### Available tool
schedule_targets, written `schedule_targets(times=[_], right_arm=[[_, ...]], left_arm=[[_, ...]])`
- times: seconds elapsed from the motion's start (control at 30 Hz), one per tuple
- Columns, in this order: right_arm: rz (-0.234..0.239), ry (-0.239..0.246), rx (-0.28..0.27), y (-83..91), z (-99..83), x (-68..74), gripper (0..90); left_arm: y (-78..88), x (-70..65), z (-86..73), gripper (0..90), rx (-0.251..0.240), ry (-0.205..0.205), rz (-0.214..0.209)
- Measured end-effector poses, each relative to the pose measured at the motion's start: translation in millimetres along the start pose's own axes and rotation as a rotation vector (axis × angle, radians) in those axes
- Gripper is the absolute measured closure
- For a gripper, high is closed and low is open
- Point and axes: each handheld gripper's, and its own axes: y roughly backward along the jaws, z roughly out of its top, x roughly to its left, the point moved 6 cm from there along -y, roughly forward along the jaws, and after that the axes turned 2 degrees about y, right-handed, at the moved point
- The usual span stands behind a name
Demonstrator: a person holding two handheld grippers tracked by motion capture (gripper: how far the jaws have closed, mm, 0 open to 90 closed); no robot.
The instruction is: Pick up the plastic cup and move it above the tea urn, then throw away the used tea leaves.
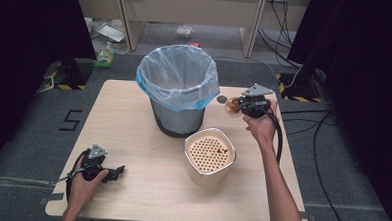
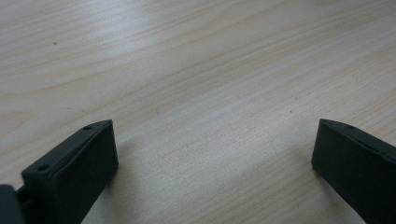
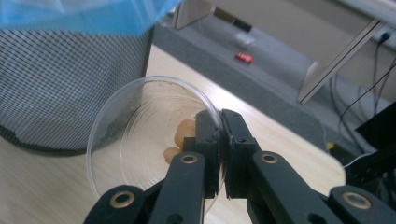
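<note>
- The right hand-held gripper (image 1: 238, 105) hangs above the far right part of the tabletop (image 1: 133, 128), its jaws clenched on the rim of a clear dish (image 3: 144, 135).
- In the right gripper view the jaws meet on the dish's thin edge, one pad inside the rim and one outside, with the dish tipped up toward the camera.
- A few pale orange scraps (image 3: 180, 137) lie inside the dish, close to the pinched edge.
- The dish sits just right of the bin (image 1: 178, 89), a mesh wastebasket lined with a blue-tinted plastic bag, standing at the far middle of the tabletop.
- Whether the dish touches the bin cannot be told; in the high view the two appear apart.
- A cream strainer bowl (image 1: 209, 156) with a perforated insert stands nearer the person, in front of the bin; a small brown scrap (image 1: 221, 151) lies on its insert.
- The left hand-held gripper (image 1: 116, 171) rests low at the near left corner of the tabletop, well apart from bin, bowl and dish.
- Its jaws stand wide and released, with bare wood between them in the left gripper view.
</note>
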Motion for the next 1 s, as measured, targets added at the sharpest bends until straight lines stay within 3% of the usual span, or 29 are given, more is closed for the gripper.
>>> schedule_targets(times=[0.27,0.53,0.77,1.0], right_arm=[[-0.027,0.032,-0.083,19.1,9.7,7.0,86.4],[-0.036,0.09,-0.171,42.2,14.3,29.6,86.4],[-0.066,0.172,-0.238,56.0,14.7,48.9,86.4],[-0.148,0.279,-0.357,75.1,11.0,74.4,86.5]], left_arm=[[0.0,0.0,0.0,0.0,0.0,0.0,0.0],[0.0,0.0,0.0,0.0,0.0,0.0,0.0],[0.0,0.0,0.0,0.0,0.0,0.0,0.0],[0.0,-0.1,0.0,0.0,0.0,0.0,0.0]])
